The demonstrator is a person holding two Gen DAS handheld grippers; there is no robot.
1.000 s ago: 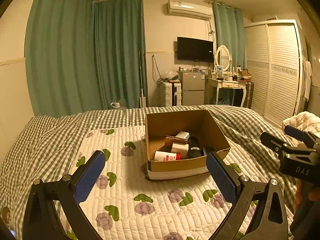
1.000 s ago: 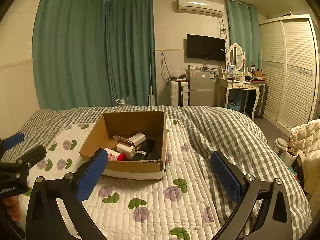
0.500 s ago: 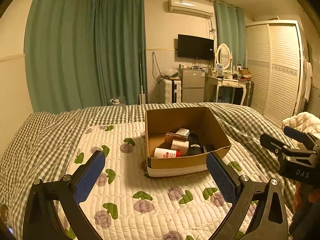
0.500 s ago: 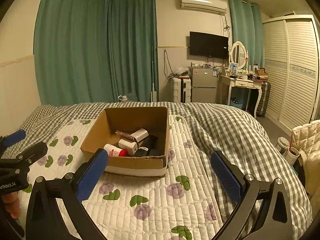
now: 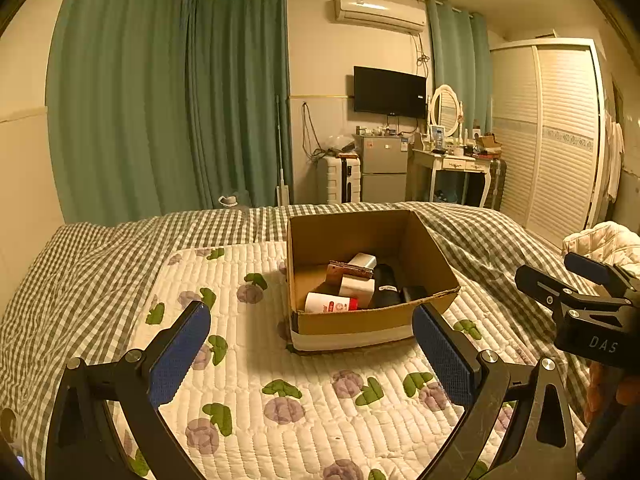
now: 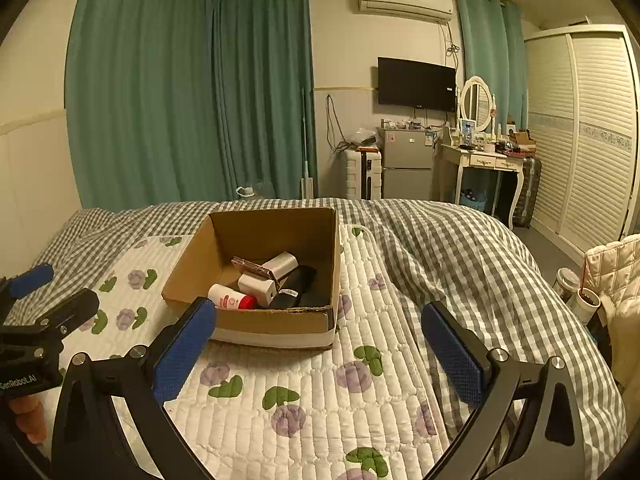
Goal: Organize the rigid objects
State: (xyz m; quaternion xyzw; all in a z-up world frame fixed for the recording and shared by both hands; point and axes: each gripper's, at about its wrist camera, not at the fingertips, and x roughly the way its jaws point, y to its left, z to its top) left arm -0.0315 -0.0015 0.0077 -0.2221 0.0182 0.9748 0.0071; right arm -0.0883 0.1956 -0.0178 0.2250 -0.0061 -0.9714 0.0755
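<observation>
An open cardboard box [image 5: 362, 322] sits on the quilted bed. It also shows in the right wrist view [image 6: 276, 318]. Inside lie a white tube with a red cap [image 5: 330, 303], a white block [image 5: 356, 286], a black cylinder [image 5: 385, 284], a grey block [image 5: 362, 260] and a brown flat item [image 5: 348, 269]. My left gripper [image 5: 312, 340] is open and empty, held above the quilt just in front of the box. My right gripper [image 6: 318, 340] is open and empty, to the box's right front. The right gripper also shows at the right edge of the left wrist view [image 5: 576, 296].
A white floral quilt [image 5: 260, 384] lies over a grey checked duvet [image 6: 460, 248]. Beyond the bed stand a small fridge [image 6: 406, 164], a dressing table [image 6: 484, 164], a white wardrobe [image 6: 588, 140] and green curtains [image 5: 168, 100]. Cups [image 6: 586, 304] stand at the right of the bed.
Both grippers have tilted and drawn back slightly, so the box sits a little lower and farther in view. Both stay open and empty. The box contents have not moved.
</observation>
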